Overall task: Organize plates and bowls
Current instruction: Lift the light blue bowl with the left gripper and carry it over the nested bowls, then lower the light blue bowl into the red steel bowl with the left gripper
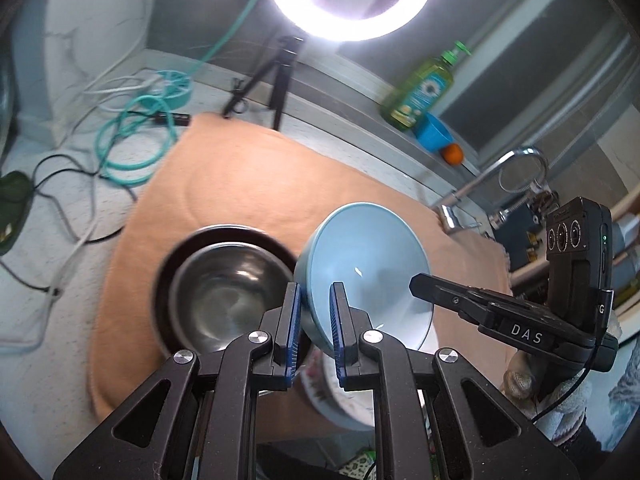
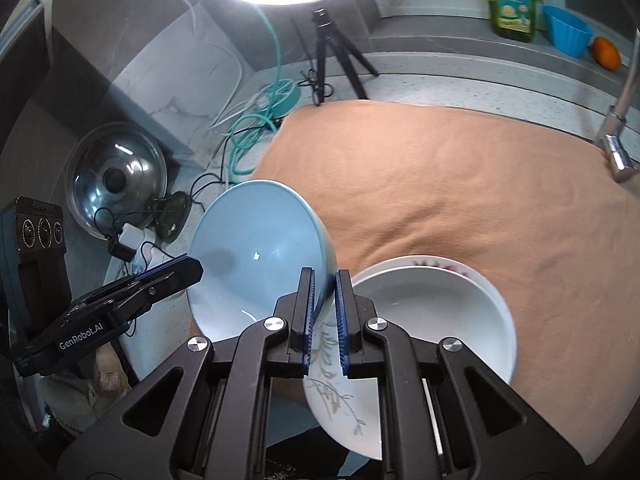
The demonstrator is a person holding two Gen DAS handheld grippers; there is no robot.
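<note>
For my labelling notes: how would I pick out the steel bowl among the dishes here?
Find the peach cloth spread over the counter. On its near left part sits a dark round dish, and the steel bowl is nested inside it, beside the pale blue bowl. It is the only shiny grey metal dish; the others are glazed.

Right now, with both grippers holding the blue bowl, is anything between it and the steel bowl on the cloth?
Nothing visible. The blue bowl is held tilted right beside the steel bowl, which looks empty, with only peach cloth around it.

Pale blue bowl (image 1: 368, 264), peach cloth (image 2: 460, 184)
</note>
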